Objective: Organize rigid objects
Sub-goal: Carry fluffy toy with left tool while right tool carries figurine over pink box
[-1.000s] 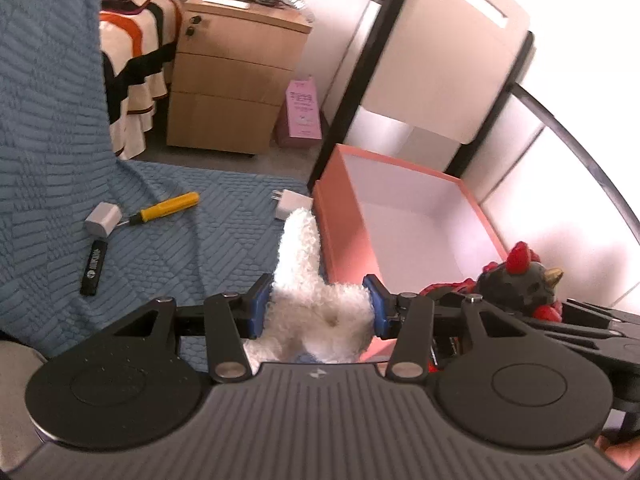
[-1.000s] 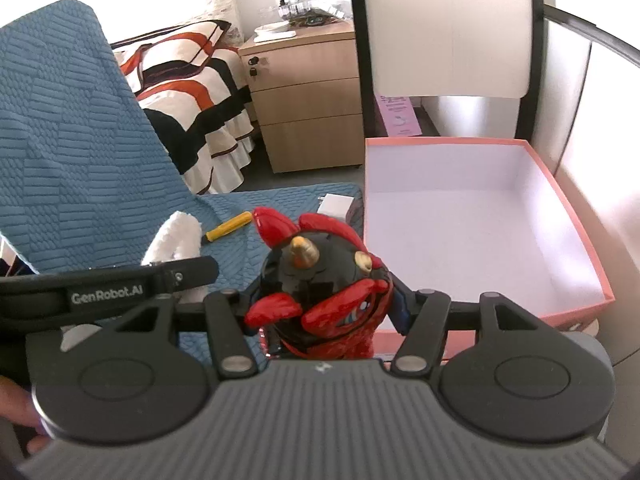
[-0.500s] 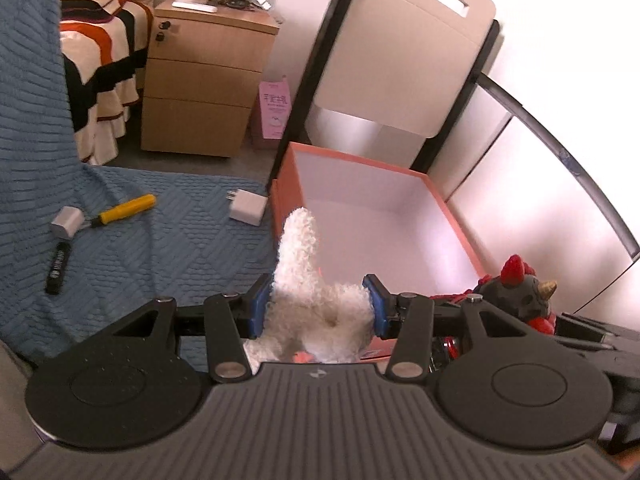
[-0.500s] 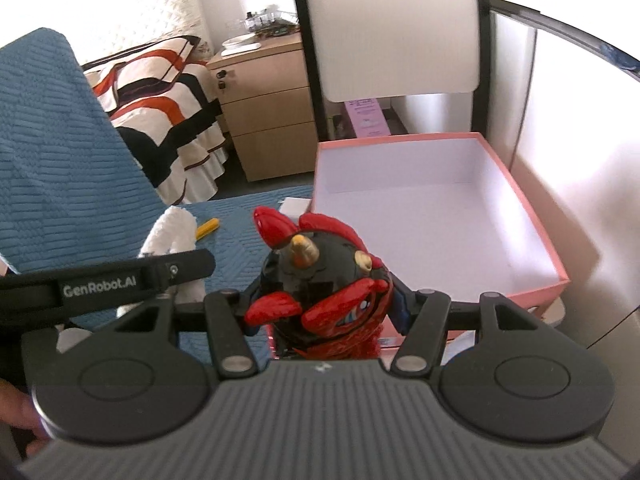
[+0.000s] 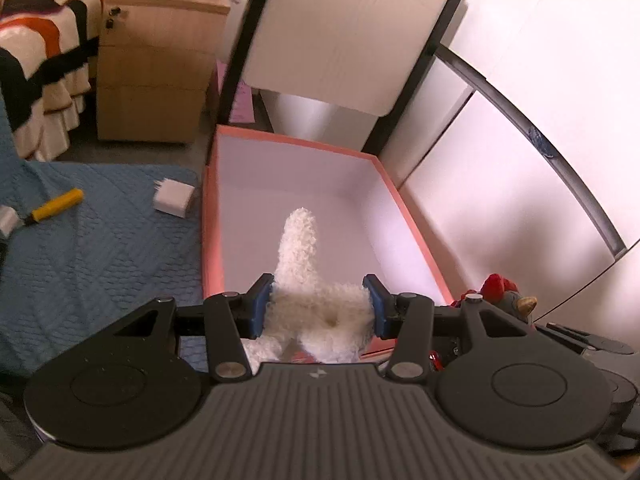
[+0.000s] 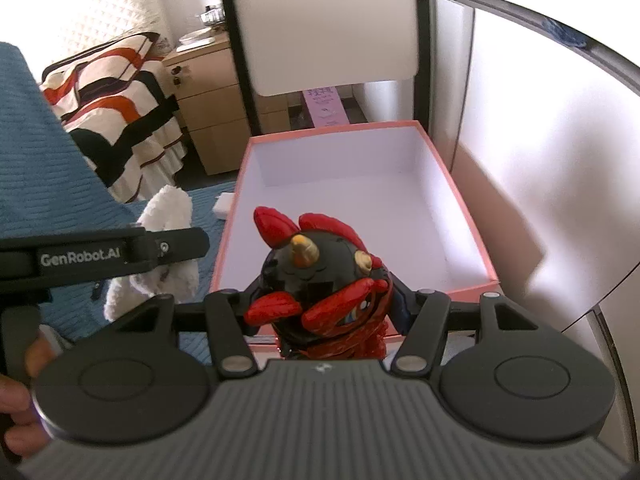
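At the lower centre of the left wrist view we see our left gripper (image 5: 318, 307) pinching a fluffy white plush toy (image 5: 304, 276) between its blue pads, its long woolly limb pointing up over the near end of the salmon-pink cardboard box (image 5: 208, 240), whose white inside is smooth. In the right wrist view our right gripper (image 6: 324, 304) clamps a glossy black figurine (image 6: 316, 280) with red crests and gold horns, low in the frame before the box's near rim. At the left of the left wrist view, a white charger block (image 5: 173, 199) and a yellow-handled tool (image 5: 56, 205) lie on the quilted blue cover (image 5: 100, 264).
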`<state>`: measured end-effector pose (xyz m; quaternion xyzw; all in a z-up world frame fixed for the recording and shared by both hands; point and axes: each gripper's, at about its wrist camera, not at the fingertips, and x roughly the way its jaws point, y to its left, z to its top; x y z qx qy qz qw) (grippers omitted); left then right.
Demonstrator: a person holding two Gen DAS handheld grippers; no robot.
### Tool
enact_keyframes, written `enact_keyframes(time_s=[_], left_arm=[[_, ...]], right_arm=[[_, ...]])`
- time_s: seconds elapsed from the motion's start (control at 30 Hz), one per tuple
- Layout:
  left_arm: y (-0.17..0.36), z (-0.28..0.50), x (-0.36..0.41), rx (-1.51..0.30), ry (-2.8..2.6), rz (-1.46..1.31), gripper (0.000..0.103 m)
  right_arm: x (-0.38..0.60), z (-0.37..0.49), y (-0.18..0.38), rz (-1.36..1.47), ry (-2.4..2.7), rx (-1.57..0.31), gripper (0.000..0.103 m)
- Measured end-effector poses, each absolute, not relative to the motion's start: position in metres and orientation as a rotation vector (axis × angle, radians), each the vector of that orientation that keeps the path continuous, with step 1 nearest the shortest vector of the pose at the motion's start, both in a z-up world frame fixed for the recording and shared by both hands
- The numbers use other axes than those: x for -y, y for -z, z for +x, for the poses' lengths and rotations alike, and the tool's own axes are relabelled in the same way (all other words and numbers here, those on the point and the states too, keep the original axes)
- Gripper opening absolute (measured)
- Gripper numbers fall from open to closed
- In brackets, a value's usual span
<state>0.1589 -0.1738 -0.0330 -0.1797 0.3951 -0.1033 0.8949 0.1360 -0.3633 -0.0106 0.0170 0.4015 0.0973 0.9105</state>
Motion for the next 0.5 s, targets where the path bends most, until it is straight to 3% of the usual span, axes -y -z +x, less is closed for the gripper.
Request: enact_keyframes(time_s=[0.5], left_arm=[[0.096, 0.254, 0.209, -0.952, 0.165, -0.373, 0.055]], right_arm=[[0.400, 0.215, 0.058, 0.047, -0.231, -0.909, 0.062]])
